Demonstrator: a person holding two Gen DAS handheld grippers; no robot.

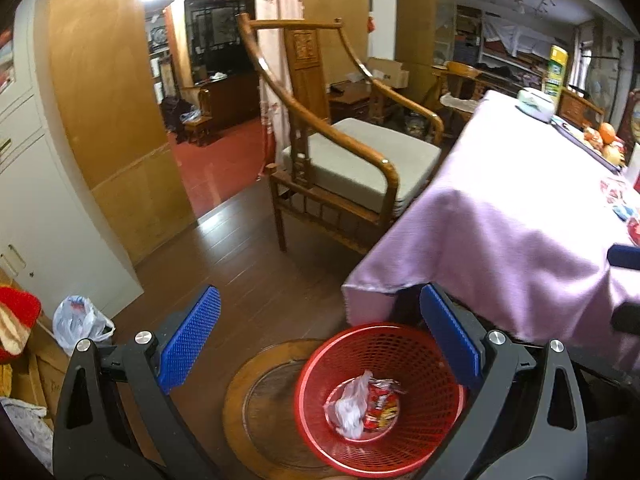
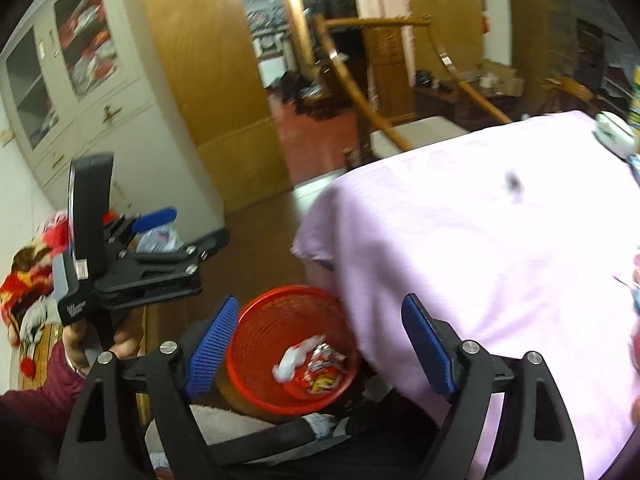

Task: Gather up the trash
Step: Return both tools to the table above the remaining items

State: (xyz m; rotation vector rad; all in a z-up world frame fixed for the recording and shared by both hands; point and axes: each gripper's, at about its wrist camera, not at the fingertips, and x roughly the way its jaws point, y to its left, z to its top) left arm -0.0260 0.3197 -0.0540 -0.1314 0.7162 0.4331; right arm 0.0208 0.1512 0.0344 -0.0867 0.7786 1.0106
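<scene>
A red mesh basket [image 1: 316,364] stands on a round wooden stand beside the table. It holds a crumpled white wrapper [image 1: 350,406] and a red snack packet [image 1: 382,404]. My left gripper [image 1: 320,336] hovers above the basket, open and empty. In the right wrist view the same basket [image 2: 256,360] lies below my right gripper [image 2: 320,344], which is open with nothing between its blue pads. The left gripper [image 2: 188,230] shows at the left of that view, held by a hand [image 2: 80,344]. Colourful wrappers [image 1: 616,196] lie on the table at the far right.
The table [image 1: 520,220] wears a lilac cloth that hangs down beside the basket. A wooden armchair [image 1: 352,168] with a grey cushion stands behind it. A white plastic bag [image 1: 78,322] lies by a pale cabinet [image 1: 48,208]. Fruit and a box sit at the table's far end.
</scene>
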